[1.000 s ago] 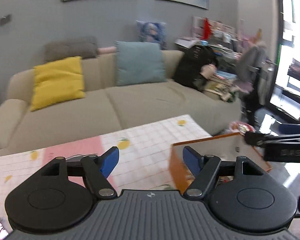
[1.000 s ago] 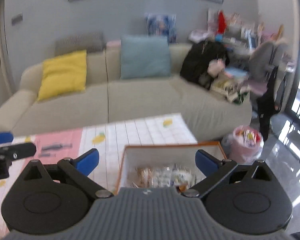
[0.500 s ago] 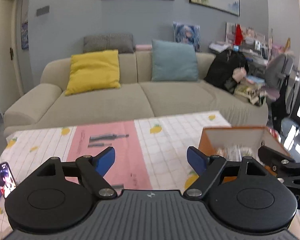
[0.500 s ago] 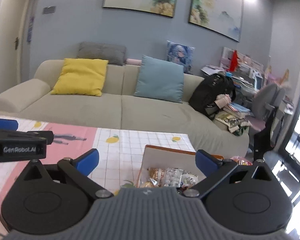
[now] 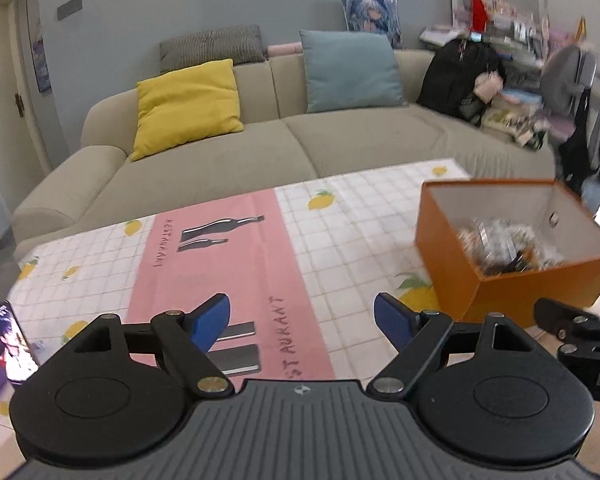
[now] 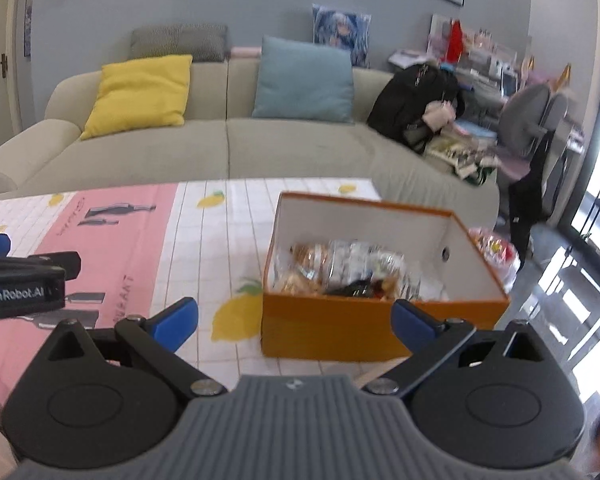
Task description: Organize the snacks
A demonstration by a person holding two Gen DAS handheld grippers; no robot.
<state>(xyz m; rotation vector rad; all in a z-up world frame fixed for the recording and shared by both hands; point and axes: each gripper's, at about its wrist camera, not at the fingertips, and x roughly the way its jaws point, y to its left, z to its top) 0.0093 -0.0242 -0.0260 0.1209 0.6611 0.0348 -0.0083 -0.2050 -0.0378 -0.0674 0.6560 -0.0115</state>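
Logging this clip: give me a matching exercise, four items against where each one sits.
Items:
1. orange cardboard box
2. clear-wrapped snack packets
3. yellow square cushion
4. black backpack

Places:
A. left part of the beige sofa
B. inside the box
C. right end of the sofa
D. on the lemon-print tablecloth

Pairs: 1-D, 2-B, 3-A, 4-C

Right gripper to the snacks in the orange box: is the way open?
Probably yes. The right gripper is open and empty, the box has no lid, and the snacks lie exposed just ahead. Only the box's near wall stands between.
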